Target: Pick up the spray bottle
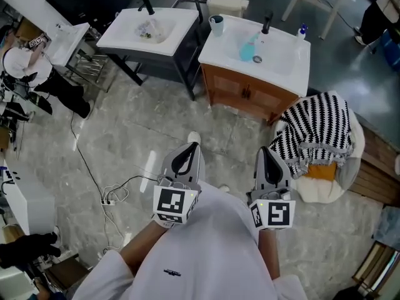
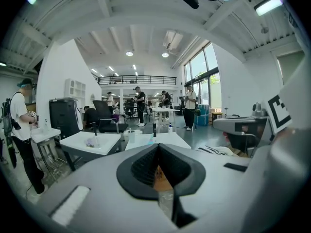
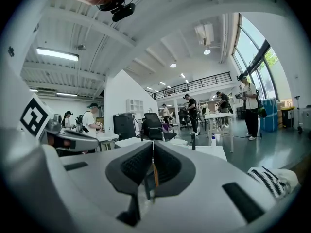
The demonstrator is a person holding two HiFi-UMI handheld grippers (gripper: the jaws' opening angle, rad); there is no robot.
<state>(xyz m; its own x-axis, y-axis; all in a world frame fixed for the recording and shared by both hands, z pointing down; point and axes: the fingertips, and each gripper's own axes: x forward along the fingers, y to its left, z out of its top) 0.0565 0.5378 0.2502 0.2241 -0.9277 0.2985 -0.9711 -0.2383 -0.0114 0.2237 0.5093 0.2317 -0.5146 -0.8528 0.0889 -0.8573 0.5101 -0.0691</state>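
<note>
Turquoise against the white basin, the spray bottle point(image 1: 249, 47) lies on its side in the sink of the wood-fronted desk point(image 1: 284, 74), or so we judge, since its head is too small to make out. Its long axis slants from the desk's front edge toward the black tap point(image 1: 267, 22) at the back, roughly along our line of reach. We stand well short of the desk. The left gripper point(image 1: 191, 147) and the right gripper point(image 1: 265, 151) are held close to our chest, each with its jaws pressed together and nothing between them. The bottle lies ahead of both and well apart; it is nearly in line with the right gripper and off to the side of the left one, so we reckon the right hand is the nearer, and its jaws must part before it reaches over the desk's front edge. We count two grippers, one turquoise bottle, one teal cup point(image 1: 216, 24) at the desk's back left corner, one small blue-topped bottle point(image 1: 302, 31) at its back right corner, one tap on the desk, and one second washstand point(image 1: 119, 39) just left of the desk
</note>
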